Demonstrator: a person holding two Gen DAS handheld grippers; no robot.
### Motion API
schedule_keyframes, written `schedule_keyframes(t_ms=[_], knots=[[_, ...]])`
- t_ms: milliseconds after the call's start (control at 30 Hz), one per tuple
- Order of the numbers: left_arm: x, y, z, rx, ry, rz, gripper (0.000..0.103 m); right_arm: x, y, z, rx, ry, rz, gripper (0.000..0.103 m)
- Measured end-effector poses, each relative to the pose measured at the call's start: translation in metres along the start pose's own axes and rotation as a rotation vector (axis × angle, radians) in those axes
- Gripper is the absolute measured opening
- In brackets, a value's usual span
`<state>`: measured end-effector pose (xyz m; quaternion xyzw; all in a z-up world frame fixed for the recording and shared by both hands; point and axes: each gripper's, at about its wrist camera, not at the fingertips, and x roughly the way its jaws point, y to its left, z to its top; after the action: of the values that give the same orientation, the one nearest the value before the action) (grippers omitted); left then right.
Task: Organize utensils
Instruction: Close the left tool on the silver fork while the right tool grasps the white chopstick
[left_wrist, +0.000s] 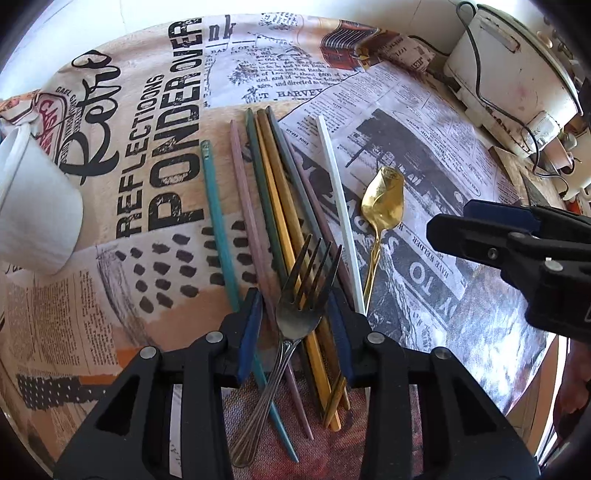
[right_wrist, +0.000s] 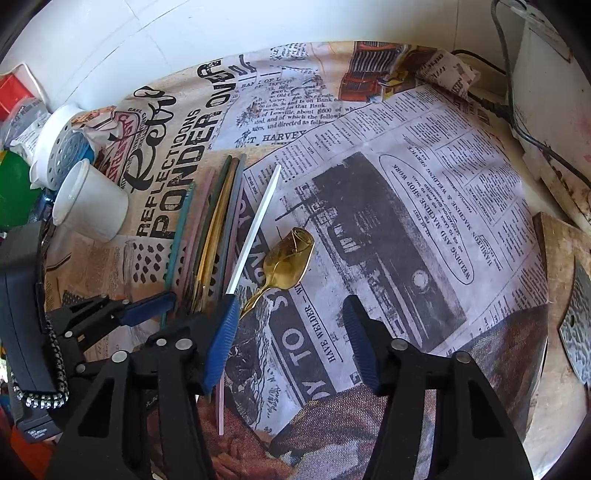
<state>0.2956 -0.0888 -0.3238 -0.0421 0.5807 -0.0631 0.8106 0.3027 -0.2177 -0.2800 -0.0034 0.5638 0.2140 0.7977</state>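
A printed tablecloth (left_wrist: 155, 280) covers the table under both grippers. Far ahead and right of the left jaws sits a white appliance (left_wrist: 517, 74); a white cup (left_wrist: 33, 206) lies tipped well to their left. The left gripper (left_wrist: 295, 332) has its jaws released, straddling a dark fork (left_wrist: 295, 295) that rests across a bundle of coloured chopsticks (left_wrist: 273, 206) running forward between them. The right gripper (right_wrist: 291, 339) is likewise spread and holds nothing; a white chopstick (right_wrist: 255, 221) passes by its left finger, and a gold spoon (right_wrist: 288, 258) lies just ahead of the gap, toward the left.
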Motion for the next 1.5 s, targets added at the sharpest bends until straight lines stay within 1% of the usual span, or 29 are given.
schedule_keyframes(t_ms=[100, 133, 167, 233, 300, 400, 500, 600, 667, 800, 900, 1133, 1200, 1267, 1333, 1500], knots=[[0.003, 0.001, 0.005, -0.003, -0.001, -0.012, 0.035, 0.002, 0.000, 0.001, -0.002, 0.008, 0.015, 0.046], [0.004, 0.002, 0.006, -0.006, -0.001, -0.019, 0.027, 0.003, 0.001, 0.002, -0.004, 0.011, 0.018, 0.045], [0.004, 0.003, 0.007, -0.008, -0.001, -0.024, 0.027, 0.004, 0.001, 0.002, -0.006, 0.013, 0.022, 0.045], [0.004, 0.007, 0.009, -0.027, 0.001, -0.049, 0.027, 0.006, 0.004, 0.003, -0.010, 0.018, 0.030, 0.040], [0.002, 0.012, 0.009, -0.046, 0.003, -0.069, 0.026, 0.009, 0.007, 0.005, -0.015, 0.025, 0.042, 0.038], [-0.002, 0.016, 0.007, -0.068, -0.003, -0.065, 0.026, 0.014, 0.012, 0.008, -0.015, 0.035, 0.076, 0.035], [-0.013, 0.021, 0.003, -0.087, -0.040, -0.083, 0.026, 0.020, 0.017, 0.012, -0.010, 0.049, 0.106, 0.032], [-0.021, 0.025, 0.000, -0.092, -0.061, -0.068, 0.025, 0.029, 0.021, 0.016, -0.001, 0.060, 0.123, 0.031], [-0.025, 0.029, -0.003, -0.105, -0.067, -0.065, 0.025, 0.034, 0.023, 0.019, 0.011, 0.068, 0.131, 0.027], [-0.027, 0.035, -0.005, -0.128, -0.073, -0.062, 0.025, 0.043, 0.024, 0.023, 0.027, 0.081, 0.129, 0.023], [-0.029, 0.039, -0.009, -0.142, -0.081, -0.069, 0.025, 0.049, 0.024, 0.024, 0.034, 0.094, 0.127, 0.018], [-0.035, 0.041, -0.012, -0.153, -0.102, -0.070, 0.024, 0.053, 0.027, 0.026, 0.028, 0.097, 0.114, 0.016], [-0.037, 0.042, -0.011, -0.155, -0.111, -0.070, 0.024, 0.056, 0.032, 0.028, 0.014, 0.098, 0.101, 0.015], [-0.040, 0.041, -0.011, -0.155, -0.120, -0.067, 0.024, 0.056, 0.035, 0.029, -0.011, 0.093, 0.077, 0.011], [-0.044, 0.040, -0.011, -0.156, -0.128, -0.066, 0.024, 0.059, 0.038, 0.031, -0.020, 0.089, 0.064, 0.010], [-0.054, 0.038, -0.013, -0.155, -0.152, -0.066, 0.024, 0.060, 0.031, 0.032, 0.044, 0.089, 0.095, 0.006]])
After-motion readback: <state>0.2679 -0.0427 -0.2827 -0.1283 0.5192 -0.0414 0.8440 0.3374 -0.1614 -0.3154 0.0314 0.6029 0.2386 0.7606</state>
